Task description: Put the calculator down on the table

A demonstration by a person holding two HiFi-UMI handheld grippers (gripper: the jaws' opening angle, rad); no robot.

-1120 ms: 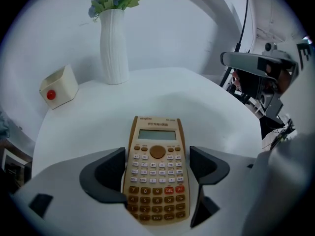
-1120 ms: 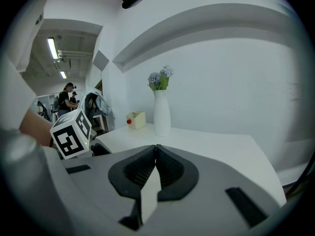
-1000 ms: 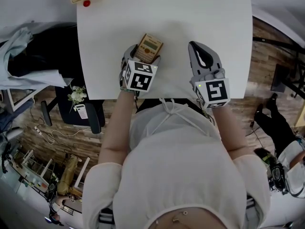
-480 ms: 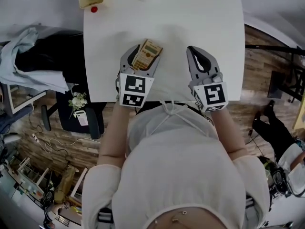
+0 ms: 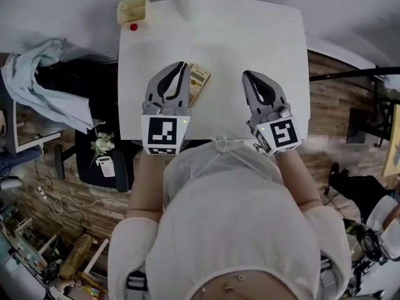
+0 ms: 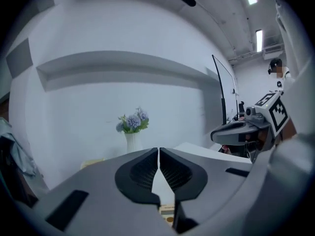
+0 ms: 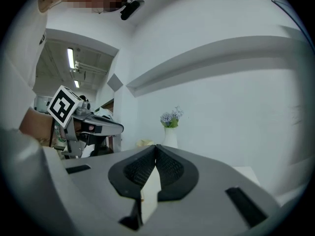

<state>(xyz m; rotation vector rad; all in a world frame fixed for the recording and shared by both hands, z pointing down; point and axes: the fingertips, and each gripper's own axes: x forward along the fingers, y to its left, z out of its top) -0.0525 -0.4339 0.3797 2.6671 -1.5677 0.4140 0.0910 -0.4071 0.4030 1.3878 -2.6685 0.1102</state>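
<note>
showing the whole calculator [image 5: 199, 82] only from overhead.

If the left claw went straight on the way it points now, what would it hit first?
Likely the white vase at the table's far edge, or the wall just right of it; depth is unclear. The shut left claw aims above the calculator.

A white vase [image 5: 190, 4] of pale purple flowers [image 6: 132, 122] is seen standing before a pale wall [image 6: 98, 92], and a yellow tray [image 5: 133, 9] with a small red object [image 5: 133, 27] just beside it is set to the vase's left. A light blue cloth [image 5: 37, 80] is draped over dark furniture at the left. A small bunch of white flowers [image 5: 102, 144] is seen below it, above a wooden floor [image 5: 331, 105].
</note>
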